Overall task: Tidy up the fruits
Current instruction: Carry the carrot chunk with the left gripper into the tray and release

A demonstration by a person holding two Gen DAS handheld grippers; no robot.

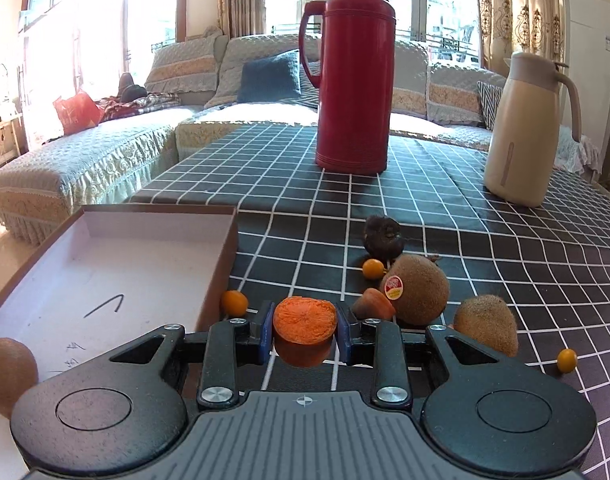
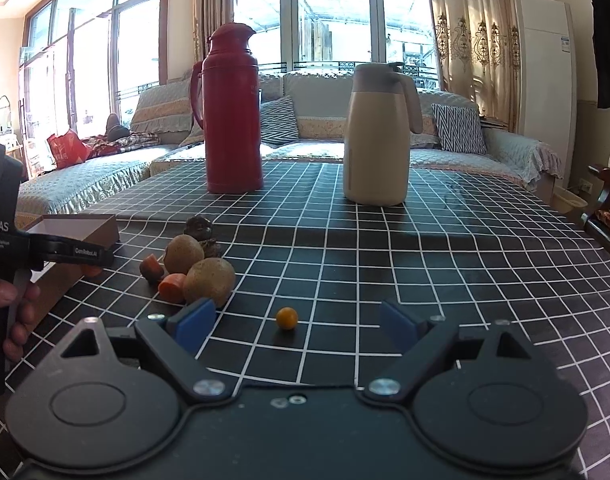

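Clamped between the blue pads of the left gripper (image 1: 304, 330) is an orange carrot piece (image 1: 304, 326), cut face upward, lifted clear of the checked tablecloth (image 1: 505, 264). The grip falls across the piece's sides, which keeps the flat cut end level and, in my judgement, ready for transfer. Immediately to the left stands the shallow cardboard box (image 1: 221, 264), its near right corner just beside the gripper; one kiwi (image 1: 9, 376) already shows at its near left edge, so the box appears to be the collecting place.

Remaining items lie grouped near the box's right wall: a stickered kiwi (image 1: 419, 292), a second carrot piece (image 1: 375, 304) touching it, another kiwi (image 1: 487, 328), a dark fruit (image 1: 383, 238) behind, and small orange fruits (image 1: 234, 302) scattered about.

The right gripper (image 2: 297, 326) hovers with fingers spread wide, holding nothing, a small orange fruit (image 2: 286, 317) lying between its tips; probably the next pick. A red thermos (image 2: 233, 112) and a cream jug (image 2: 379, 136) stand toward the table's far edge, well apart from the work.
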